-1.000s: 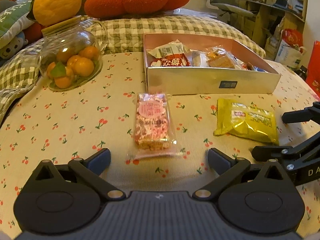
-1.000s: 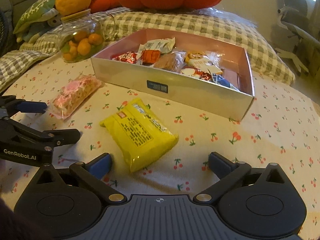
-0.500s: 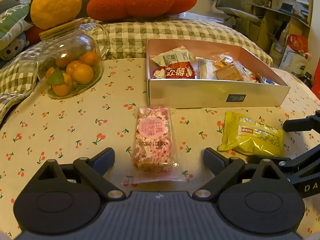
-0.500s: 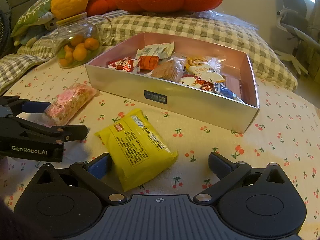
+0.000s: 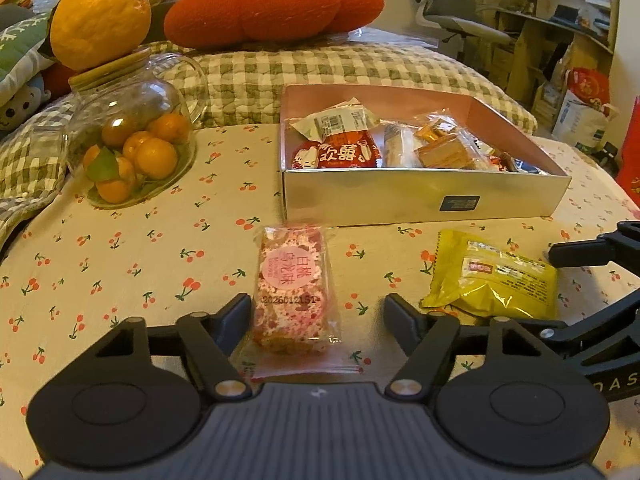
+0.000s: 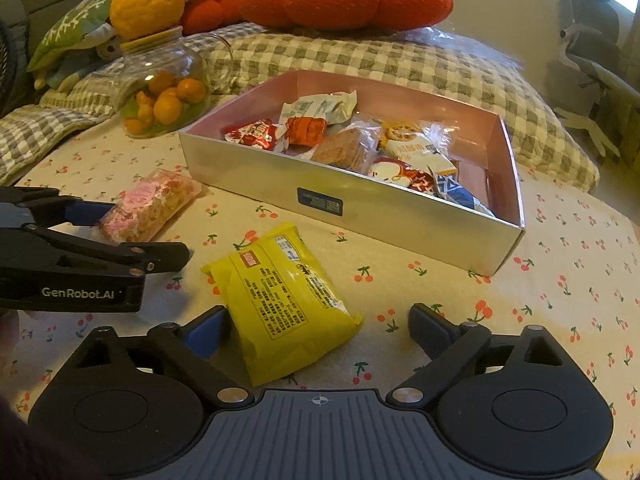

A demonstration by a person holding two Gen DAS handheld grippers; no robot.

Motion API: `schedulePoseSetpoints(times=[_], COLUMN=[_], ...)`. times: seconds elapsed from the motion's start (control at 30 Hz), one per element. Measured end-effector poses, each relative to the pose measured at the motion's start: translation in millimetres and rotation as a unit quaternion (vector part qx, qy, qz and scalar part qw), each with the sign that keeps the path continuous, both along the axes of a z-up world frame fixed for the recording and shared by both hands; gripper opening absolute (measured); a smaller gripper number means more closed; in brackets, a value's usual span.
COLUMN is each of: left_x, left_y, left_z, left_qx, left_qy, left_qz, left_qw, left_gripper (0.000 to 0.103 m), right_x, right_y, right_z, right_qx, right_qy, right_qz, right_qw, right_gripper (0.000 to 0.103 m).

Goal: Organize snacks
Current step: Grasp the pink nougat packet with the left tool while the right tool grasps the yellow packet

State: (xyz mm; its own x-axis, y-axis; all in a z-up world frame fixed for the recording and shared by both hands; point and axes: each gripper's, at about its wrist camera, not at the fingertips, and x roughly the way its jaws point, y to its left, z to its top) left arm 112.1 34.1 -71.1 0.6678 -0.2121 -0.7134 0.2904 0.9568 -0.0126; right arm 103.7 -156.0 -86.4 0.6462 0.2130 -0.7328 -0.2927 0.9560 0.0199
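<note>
The left gripper [image 5: 318, 312] is gaping around one pink snack bar [image 5: 291, 296]; the right gripper [image 6: 318, 326] is spread around one yellow packet [image 6: 286, 300] (both before the box [image 6: 400, 216]).

We see a pink snack bar [image 5: 291, 288] lying flat at centre, a yellow packet [image 5: 494, 280] right, the filled box [image 5: 424, 200] above.

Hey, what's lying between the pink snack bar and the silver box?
Nothing but bare cherry-print cloth. In the left wrist view a short strip of it separates the pink snack bar from the silver box front wall; the right wrist view agrees.
</note>
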Motion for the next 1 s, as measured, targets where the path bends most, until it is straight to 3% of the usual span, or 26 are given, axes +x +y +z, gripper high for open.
schedulePoseSetpoints(times=[0.47, 0.67, 1.0], left_x=[2.0, 3.3, 3.6], left_y=[1.3, 2.9, 2.3], left_z=[3.6, 5.3, 8.7], left_qx=[-0.004, -0.007, -0.013], left_qy=[0.002, 0.006, 0.018], left_qz=[0.008, 0.015, 0.021], left_qw=[1.0, 0.9998, 0.9995], left_gripper=[0.039, 0.032, 0.031], right_x=[-2.9, -2.3, -2.0], right_y=[6.5, 5.6, 6.1], right_z=[5.6, 8.3, 14.9], right_qx=[0.008, 0.016, 0.027], right_qy=[-0.004, -0.003, 0.0], right_qz=[0.026, 0.025, 0.019], right_qw=[1.0, 1.0, 0.999], right_gripper=[0.069, 0.059, 0.058])
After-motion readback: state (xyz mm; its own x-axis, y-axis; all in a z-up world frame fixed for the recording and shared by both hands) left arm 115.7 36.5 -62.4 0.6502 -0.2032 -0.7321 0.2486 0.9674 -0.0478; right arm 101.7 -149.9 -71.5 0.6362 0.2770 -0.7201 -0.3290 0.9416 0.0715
